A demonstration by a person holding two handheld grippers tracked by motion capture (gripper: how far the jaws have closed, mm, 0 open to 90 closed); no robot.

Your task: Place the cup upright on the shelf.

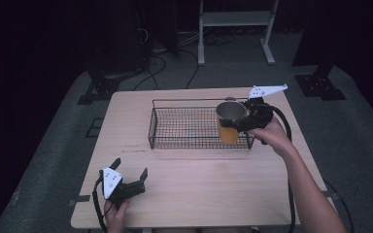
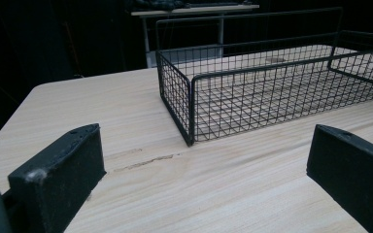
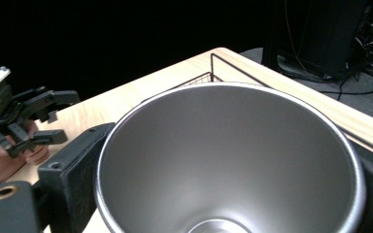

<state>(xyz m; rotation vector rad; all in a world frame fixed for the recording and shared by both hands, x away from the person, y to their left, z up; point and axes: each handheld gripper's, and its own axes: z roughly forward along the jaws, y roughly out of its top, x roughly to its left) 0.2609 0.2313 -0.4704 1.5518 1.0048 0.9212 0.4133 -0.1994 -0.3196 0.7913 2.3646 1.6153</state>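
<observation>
One orange cup (image 1: 229, 122) stands upright, mouth up, pinched by the right tongs (image 1: 237, 121) above the wire basket's (image 1: 184, 127) right end; the left tongs (image 1: 128, 171) rest spread on the table (image 1: 199, 184).

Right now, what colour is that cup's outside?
Orange, with a silver metal inside; the cup shows it best in the high view.

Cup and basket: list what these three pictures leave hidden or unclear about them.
- Cup base, right gripper view: cut off by the bottom edge.
- Cup outside, high view: partly covered by the right hand-held gripper; whether it touches the basket floor cannot be told.
- Basket right end, left gripper view: cut off by the frame edge.
</observation>
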